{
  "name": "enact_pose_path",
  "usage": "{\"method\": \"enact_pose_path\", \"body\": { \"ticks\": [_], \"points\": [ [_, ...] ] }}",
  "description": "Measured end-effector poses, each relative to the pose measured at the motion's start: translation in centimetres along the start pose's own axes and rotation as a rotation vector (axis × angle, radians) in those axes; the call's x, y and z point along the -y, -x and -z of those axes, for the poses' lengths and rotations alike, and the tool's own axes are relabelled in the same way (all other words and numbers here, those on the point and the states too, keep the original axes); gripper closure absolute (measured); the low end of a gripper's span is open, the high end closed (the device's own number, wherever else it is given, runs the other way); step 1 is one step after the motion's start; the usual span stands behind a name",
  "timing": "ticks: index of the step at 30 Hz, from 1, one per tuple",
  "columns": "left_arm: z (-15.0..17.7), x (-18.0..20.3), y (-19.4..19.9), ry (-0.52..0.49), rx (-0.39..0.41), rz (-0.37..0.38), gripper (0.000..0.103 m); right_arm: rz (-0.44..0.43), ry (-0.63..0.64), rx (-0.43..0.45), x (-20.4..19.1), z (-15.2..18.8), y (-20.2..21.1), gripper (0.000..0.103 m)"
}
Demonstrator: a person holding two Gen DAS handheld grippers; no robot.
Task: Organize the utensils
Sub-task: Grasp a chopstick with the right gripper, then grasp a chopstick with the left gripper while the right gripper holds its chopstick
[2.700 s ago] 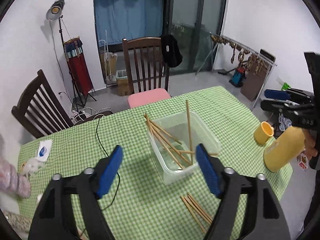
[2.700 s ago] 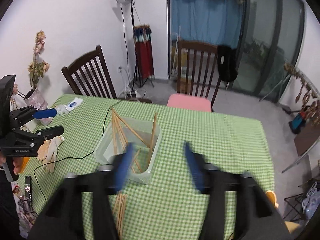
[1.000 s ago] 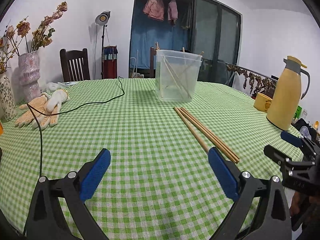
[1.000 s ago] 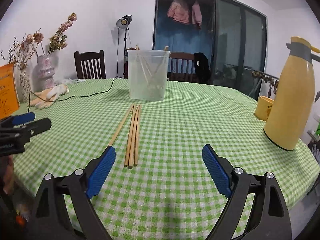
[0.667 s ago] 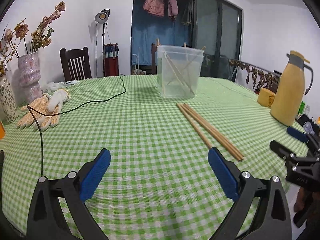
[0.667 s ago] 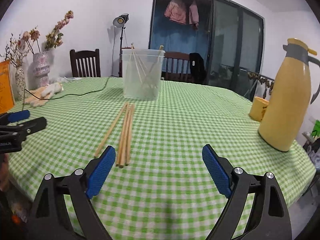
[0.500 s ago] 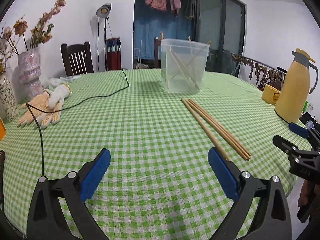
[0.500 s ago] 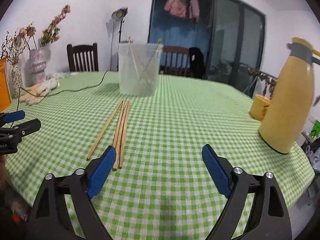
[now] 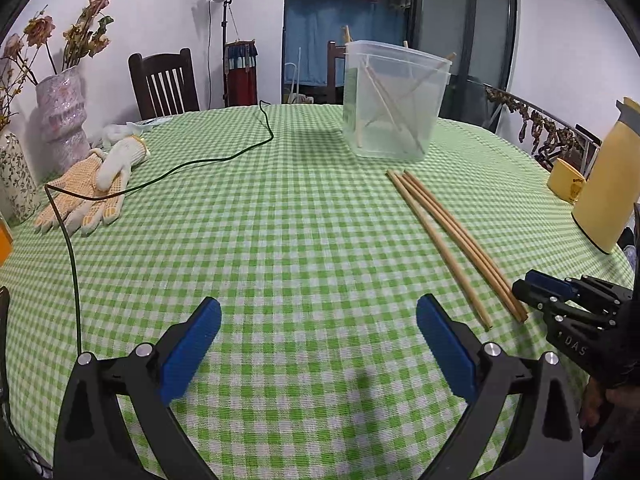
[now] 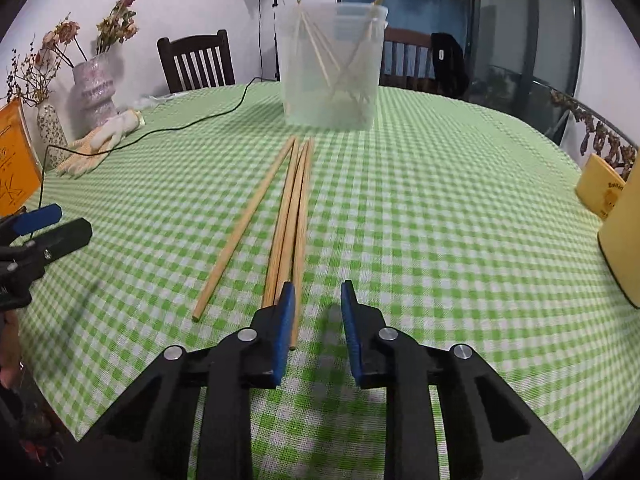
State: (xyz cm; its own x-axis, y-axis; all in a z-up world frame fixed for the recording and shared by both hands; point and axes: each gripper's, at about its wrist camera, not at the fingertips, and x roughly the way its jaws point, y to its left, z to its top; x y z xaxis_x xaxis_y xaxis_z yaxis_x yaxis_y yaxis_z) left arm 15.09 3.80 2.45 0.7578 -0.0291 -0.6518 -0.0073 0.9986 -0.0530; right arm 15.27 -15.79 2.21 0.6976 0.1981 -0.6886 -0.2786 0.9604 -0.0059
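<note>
Chopsticks on the green-checked surface, both claws low at its near edge.
Left claw (image 9: 318, 336) stands wide open over bare cloth, empty. Loose chopsticks (image 10: 286, 224) lie mid-surface, pointing at the clear tub (image 10: 330, 66) (more chopsticks inside) toward the far edge. Right claw (image 10: 318, 320) is closing at their near ends, nothing between its pads.

Chopsticks (image 10: 288, 216) lie on tablecloth (image 10: 440, 220) — before the tub (image 10: 330, 64).
</note>
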Motion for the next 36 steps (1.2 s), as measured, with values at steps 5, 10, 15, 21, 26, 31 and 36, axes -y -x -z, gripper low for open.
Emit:
{"method": "enact_pose_path", "body": {
  "ticks": [5,10,15,21,26,31,36],
  "points": [
    [0.3,0.6,-0.4,-0.004,-0.023,0.018,0.008,-0.003,0.031,-0.029,-0.5,0.0,-0.3,0.086],
    [-0.1,3.7,-1.1,-0.080,-0.061,0.075,0.008,0.001,-0.030,0.006,0.5,0.3,0.5,0.098],
    [0.4,8.7,-2.4,-0.264,-0.091,0.090,0.008,0.045,-0.142,0.024,3.6,1.6,1.6,0.098],
    [-0.2,10.8,-4.8,-0.281,-0.147,0.108,0.032,0.027,-0.166,0.044,4.9,3.0,2.4,0.098],
    [-0.1,8.6,-5.0,-0.225,-0.127,0.081,0.054,0.013,-0.126,0.066,4.3,3.3,2.5,0.098],
    [0.1,7.4,-4.5,-0.165,-0.140,0.122,0.054,-0.005,-0.135,0.104,4.5,3.7,2.6,0.096],
    [0.5,8.3,-4.3,-0.218,-0.131,0.122,0.054,-0.007,-0.109,0.170,4.4,4.3,3.9,0.048]
  ]
}}
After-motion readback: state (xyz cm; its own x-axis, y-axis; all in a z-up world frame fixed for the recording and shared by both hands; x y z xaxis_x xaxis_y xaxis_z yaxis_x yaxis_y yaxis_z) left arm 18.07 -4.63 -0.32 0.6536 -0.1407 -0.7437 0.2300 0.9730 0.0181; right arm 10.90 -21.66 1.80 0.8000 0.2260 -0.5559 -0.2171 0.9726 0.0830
